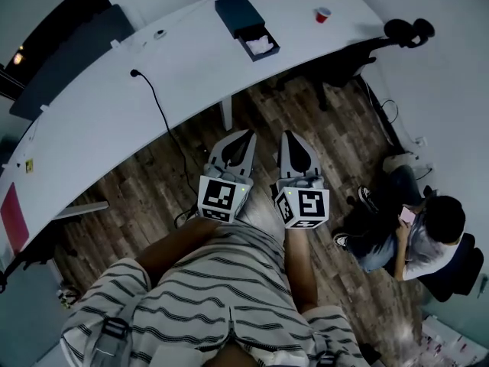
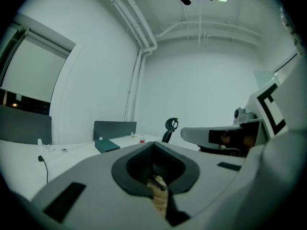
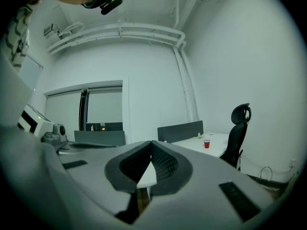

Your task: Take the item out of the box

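A dark blue box lies on the white curved table, far ahead of me. Its tray is slid out toward me and holds a white item. My left gripper and right gripper hang side by side over the wooden floor, close to my body and well short of the table. Both are shut with nothing between the jaws. In the left gripper view the box shows small beyond the left gripper. The right gripper faces the table's right end.
A red cup stands at the table's far right, near a black office chair. A black cable runs across the table and drops to the floor. A person sits at the right. A table leg stands ahead.
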`<state>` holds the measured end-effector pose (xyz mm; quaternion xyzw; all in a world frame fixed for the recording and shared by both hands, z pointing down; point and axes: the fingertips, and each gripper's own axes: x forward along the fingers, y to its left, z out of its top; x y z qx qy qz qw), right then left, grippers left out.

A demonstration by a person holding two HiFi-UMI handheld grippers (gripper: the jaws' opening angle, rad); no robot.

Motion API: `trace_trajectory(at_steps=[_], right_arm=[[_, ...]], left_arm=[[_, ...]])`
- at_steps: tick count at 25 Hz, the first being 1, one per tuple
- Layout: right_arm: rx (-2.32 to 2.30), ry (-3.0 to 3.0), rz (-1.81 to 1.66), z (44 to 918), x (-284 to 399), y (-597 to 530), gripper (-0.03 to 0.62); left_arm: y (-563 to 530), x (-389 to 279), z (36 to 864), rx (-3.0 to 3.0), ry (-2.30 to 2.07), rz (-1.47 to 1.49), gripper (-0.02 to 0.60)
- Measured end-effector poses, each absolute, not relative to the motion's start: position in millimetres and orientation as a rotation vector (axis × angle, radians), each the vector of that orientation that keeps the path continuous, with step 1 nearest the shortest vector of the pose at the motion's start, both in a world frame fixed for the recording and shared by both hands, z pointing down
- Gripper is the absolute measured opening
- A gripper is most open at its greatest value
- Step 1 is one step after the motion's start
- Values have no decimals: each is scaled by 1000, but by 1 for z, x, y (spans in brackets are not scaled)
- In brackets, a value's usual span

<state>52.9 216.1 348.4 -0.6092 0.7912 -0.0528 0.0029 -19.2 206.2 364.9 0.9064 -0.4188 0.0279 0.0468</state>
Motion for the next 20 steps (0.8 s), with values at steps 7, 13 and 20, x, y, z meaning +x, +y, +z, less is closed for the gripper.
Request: trace_trajectory(at_steps=[7, 13, 20], right_arm=[[-1938, 2456, -145, 329, 49, 133, 18], [-1977, 2434, -145, 322, 41, 77, 18], [-2032, 2410, -149, 318, 33, 26, 18]], left_arm=[[120, -22, 348, 2783, -1247, 81, 25], [63, -29, 342, 2805, -1201, 77, 25], [12, -31, 340, 2824, -1134, 75, 26]])
